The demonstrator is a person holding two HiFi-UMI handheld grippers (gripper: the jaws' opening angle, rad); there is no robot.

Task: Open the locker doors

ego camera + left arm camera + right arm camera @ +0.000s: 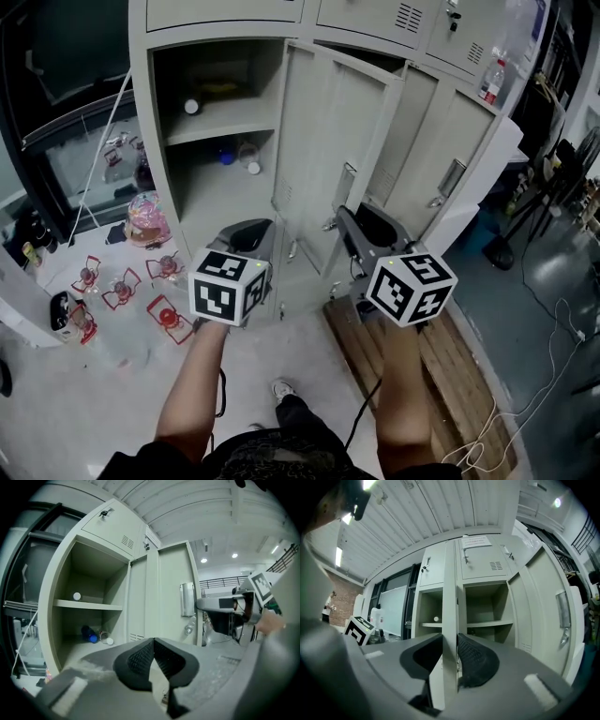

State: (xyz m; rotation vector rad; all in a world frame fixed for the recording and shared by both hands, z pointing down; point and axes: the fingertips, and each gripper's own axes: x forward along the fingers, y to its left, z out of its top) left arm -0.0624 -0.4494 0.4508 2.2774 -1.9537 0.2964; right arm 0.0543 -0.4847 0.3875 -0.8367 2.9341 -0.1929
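Observation:
The grey lockers (234,19) stand in front of me. The left compartment (220,141) is open, its door (328,159) swung out toward me. My right gripper (347,220) holds this door's free edge. In the right gripper view the door edge (450,597) runs upright between the pads, and the gripper (450,641) is shut on it. My left gripper (253,230) hangs to the left of that door, facing the open compartment (89,606). Its jaws (153,644) are shut, with nothing between them. The neighbouring door (450,159) stands ajar, its handle (562,609) showing.
A white round thing (191,107) lies on the shelf, a blue bottle (226,155) below it. Red wire holders (122,286) stand on the floor at the left. A wooden pallet (469,394) lies below the right lockers, with a cable (525,394) beside it.

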